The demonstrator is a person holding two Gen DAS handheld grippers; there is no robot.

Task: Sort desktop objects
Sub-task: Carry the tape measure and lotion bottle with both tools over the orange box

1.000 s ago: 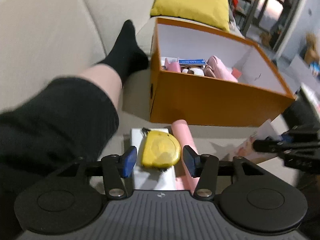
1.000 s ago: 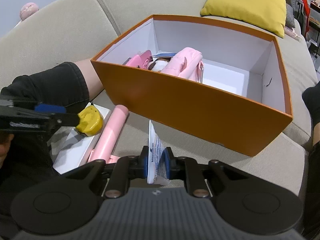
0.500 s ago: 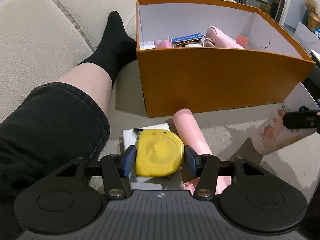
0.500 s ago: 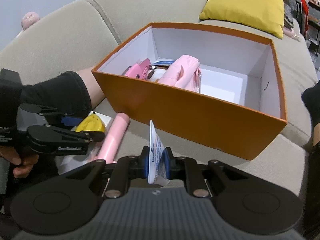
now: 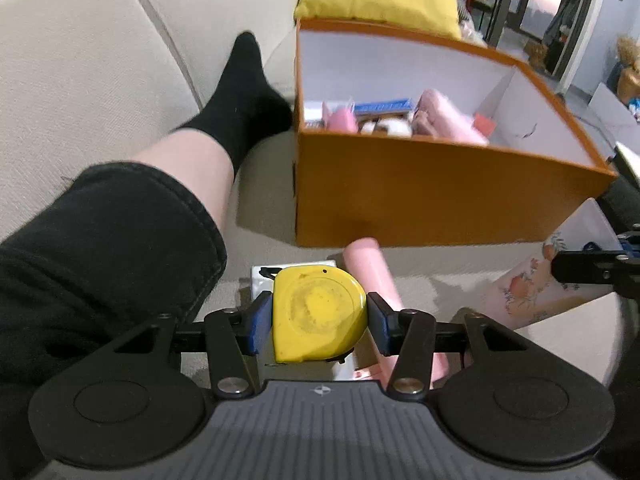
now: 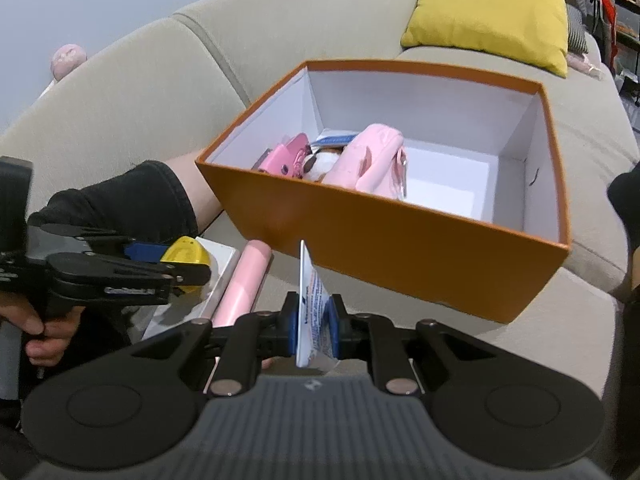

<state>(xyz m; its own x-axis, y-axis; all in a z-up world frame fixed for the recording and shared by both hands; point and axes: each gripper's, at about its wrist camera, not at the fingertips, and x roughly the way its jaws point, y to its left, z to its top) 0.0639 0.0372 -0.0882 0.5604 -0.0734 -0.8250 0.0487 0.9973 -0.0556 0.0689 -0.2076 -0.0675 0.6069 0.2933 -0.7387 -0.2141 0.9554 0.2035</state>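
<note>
Pinching a yellow tape measure (image 5: pixel 318 314) between both blue pads, the left hand-held gripper (image 5: pixel 319 322) has just been closing on it, angled down over a white box (image 5: pixel 294 270). Right hand-held gripper (image 6: pixel 313 326), nearly closed, clamps a thin packet (image 6: pixel 314 312) before the orange box (image 6: pixel 400 236).
</note>
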